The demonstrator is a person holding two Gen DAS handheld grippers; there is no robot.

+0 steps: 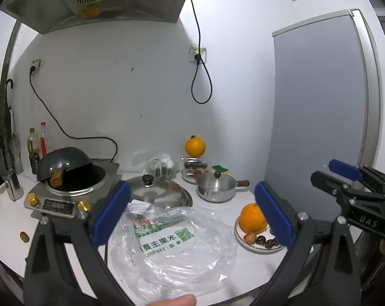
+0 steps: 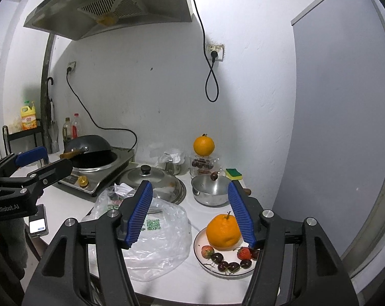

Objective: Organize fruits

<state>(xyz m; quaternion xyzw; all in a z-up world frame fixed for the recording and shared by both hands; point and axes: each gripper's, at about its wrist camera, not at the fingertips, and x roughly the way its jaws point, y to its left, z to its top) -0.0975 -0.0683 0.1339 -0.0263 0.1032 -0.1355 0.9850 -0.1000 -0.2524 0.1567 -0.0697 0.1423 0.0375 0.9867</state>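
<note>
Left gripper [image 1: 192, 214]: jaws spread wide, nothing between the blue pads; it hangs over the crumpled clear plastic bag with green print [image 1: 172, 244].
Right gripper [image 2: 191, 214]: jaws apart and empty, pads pressing on nothing; it points toward the plate.
Fruit: a large bumpy orange [image 2: 224, 232] sits on the round white plate [image 2: 200, 239] on the white tabletop [image 2: 192, 280], with two strawberries [image 2: 207, 251] and several dark cherries [image 2: 228, 266] beside it.
Second orange [image 2: 203, 145]: perched atop a clear container [image 2: 203, 164] by the back wall, well apart from the plate.
Step in hand: seemingly between placements, neither gripper carrying anything.
Next move: probably fetch remaining fruit; a steady close around a round, smooth thing.
Left view only: a small reddish fruit [image 1: 24, 236] alone at the tabletop's left edge; a fingertip [image 1: 177, 301] at the bottom.
Right view only: the cherries counted clearly; a phone [image 2: 38, 225] lying left.
</note>
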